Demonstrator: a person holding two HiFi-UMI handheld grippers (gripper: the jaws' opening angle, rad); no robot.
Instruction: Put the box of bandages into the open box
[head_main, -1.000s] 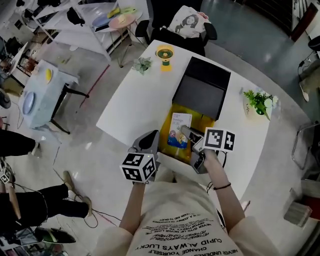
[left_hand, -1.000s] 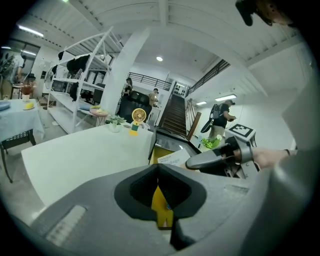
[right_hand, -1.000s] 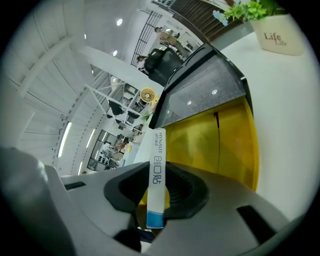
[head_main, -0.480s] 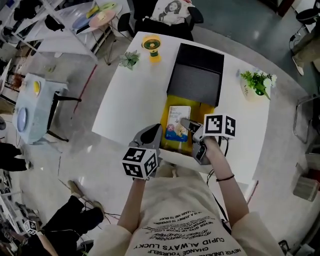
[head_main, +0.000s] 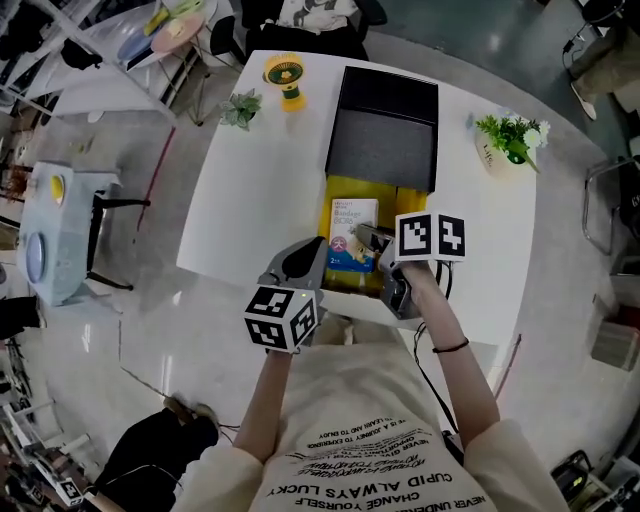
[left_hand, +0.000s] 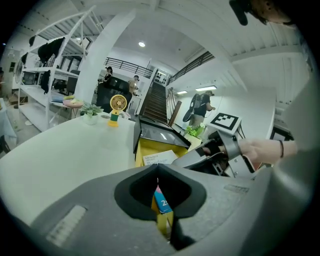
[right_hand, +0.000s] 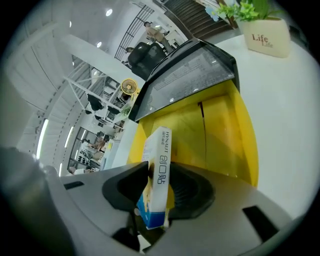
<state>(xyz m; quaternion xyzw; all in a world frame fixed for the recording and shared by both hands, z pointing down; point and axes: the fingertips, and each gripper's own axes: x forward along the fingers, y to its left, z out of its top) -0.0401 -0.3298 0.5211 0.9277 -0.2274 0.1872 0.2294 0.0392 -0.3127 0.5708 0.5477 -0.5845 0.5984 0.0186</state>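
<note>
From above, the way into the open box (head_main: 402, 195) is free. Its propped black lid (head_main: 385, 130) walls the far side, and the bandage box (head_main: 352, 230) takes the left half. Left of it the tabletop (head_main: 255, 190) lies bare up to the fan (head_main: 284, 75).

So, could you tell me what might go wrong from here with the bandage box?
The right gripper is opening its jaws with the white and blue bandage box between them, on its narrow edge and tilted; it may topple or catch a pad instead of lying flat in the yellow-lined open box. The shut left gripper sits close to that box's near wall and might nudge it.
</note>
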